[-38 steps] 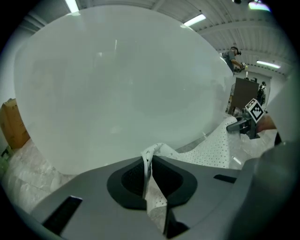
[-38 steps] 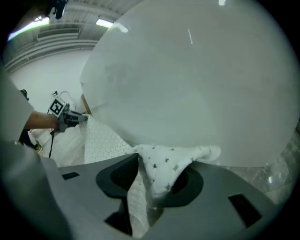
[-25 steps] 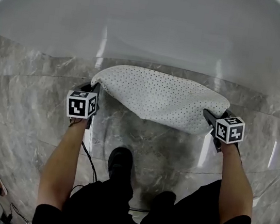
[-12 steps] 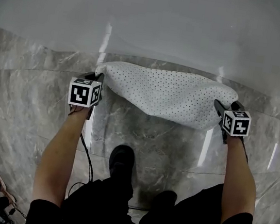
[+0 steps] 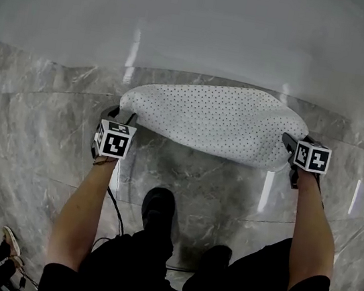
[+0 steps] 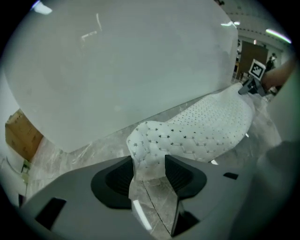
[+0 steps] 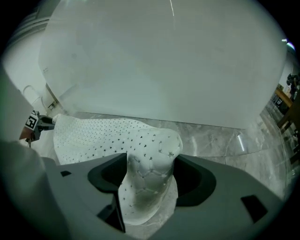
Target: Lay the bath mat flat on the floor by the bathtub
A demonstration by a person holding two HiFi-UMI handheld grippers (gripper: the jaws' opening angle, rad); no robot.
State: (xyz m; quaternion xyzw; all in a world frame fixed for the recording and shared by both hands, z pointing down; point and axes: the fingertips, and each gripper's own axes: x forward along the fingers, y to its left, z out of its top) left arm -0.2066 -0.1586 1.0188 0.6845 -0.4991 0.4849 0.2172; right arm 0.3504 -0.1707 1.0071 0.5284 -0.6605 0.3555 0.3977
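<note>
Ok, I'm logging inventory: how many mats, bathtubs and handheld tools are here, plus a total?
White perforated bath mat: 1
Glossy white bathtub: 1
Grey handheld tools: 2, left tool and right tool, jaws just opening, mat corners between
Total: 4

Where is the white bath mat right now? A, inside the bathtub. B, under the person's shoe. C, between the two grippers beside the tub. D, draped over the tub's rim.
C: the bath mat spans from the left gripper to the right gripper, an end between each one's jaws, which have just been opening, over the floor beside the bathtub.
</note>
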